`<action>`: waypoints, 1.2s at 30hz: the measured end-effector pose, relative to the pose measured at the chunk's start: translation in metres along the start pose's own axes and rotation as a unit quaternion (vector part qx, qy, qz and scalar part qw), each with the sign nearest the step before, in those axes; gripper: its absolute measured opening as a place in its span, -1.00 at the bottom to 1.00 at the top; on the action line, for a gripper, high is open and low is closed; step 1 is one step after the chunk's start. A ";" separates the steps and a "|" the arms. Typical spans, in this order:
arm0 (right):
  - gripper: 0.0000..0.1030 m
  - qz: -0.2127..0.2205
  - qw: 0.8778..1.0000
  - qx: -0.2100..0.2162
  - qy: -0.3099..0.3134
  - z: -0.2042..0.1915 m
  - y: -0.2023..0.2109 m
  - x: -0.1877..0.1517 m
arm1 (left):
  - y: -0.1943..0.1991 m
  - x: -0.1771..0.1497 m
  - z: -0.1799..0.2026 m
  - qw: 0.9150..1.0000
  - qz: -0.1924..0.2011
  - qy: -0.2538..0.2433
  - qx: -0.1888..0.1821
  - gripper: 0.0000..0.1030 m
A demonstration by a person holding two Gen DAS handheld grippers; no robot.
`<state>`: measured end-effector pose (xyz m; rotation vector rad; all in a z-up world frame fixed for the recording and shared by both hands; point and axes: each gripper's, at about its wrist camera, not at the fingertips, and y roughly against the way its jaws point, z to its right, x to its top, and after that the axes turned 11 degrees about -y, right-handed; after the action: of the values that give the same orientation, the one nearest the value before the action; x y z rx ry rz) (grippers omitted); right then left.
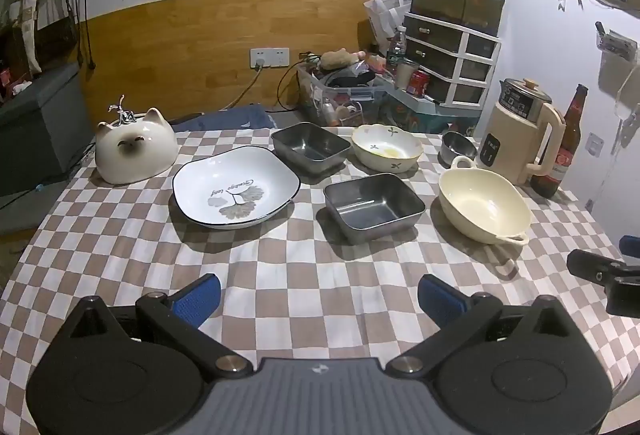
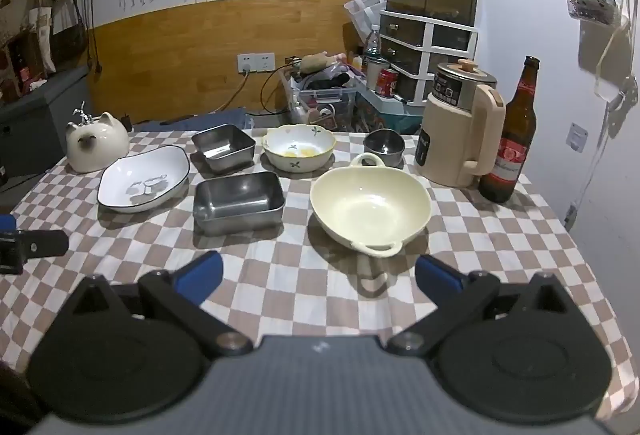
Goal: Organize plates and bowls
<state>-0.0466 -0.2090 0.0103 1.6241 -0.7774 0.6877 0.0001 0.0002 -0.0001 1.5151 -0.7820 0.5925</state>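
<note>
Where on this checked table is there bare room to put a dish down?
The near strip of checked cloth, between the grippers and the front steel tray, is bare. Crowded: the back row, flowered bowl to beer bottle.

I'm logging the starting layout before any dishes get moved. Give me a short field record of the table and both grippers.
surface: brown-and-white checkered tablecloth
front row: white leaf-print plate, rectangular steel tray, cream two-handled bowl
back row: second steel tray, scalloped floral bowl, small round steel cup
stacking: none, all apart
left gripper: open, empty
right gripper: open, empty
</note>
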 end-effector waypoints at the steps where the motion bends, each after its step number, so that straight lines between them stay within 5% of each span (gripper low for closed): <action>1: 1.00 0.000 1.000 0.000 0.000 0.000 0.000 0.000 | 0.000 0.000 0.000 1.000 0.000 -0.001 0.001 1.00; 36: 1.00 -0.003 1.000 -0.001 0.000 0.000 0.003 -0.001 | 0.001 0.000 0.003 1.000 0.001 0.001 -0.002 1.00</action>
<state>-0.0501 -0.2092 0.0112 1.6238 -0.7734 0.6831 -0.0014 -0.0028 0.0002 1.5108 -0.7835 0.5937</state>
